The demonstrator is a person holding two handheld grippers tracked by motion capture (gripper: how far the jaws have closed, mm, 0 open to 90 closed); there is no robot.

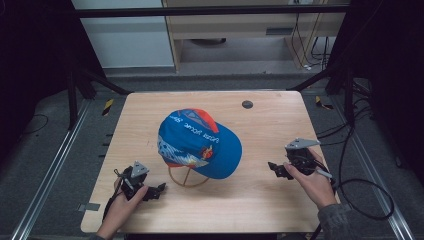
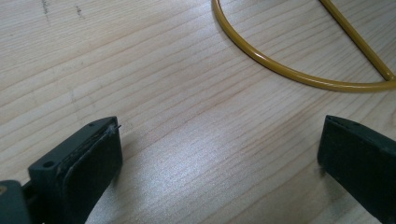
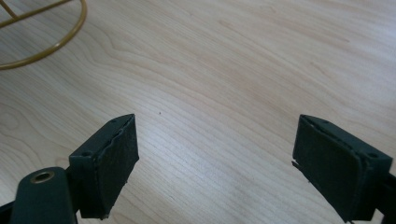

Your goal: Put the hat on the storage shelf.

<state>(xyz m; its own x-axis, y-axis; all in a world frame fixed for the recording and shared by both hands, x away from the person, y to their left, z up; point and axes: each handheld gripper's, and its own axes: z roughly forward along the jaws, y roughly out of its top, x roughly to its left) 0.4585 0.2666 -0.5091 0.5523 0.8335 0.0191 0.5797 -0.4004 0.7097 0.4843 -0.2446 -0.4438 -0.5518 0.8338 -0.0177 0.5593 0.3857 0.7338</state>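
Cap (image 1: 199, 142), blue with orange and white print, is seen perched on a yellow wire stand (image 1: 187, 177) at the middle of the wooden bench (image 1: 270, 200). Left gripper (image 1: 161, 189) is held low at the near left of the bench, just beside the stand's ring; its fingers (image 2: 79, 168) are spread wide apart, with nothing between them. Stand ring is seen ahead in the left gripper view. Right gripper (image 1: 271, 167) is held at the right, apart from the cap; fingers (image 3: 105, 163) likewise spread, bare wood between.
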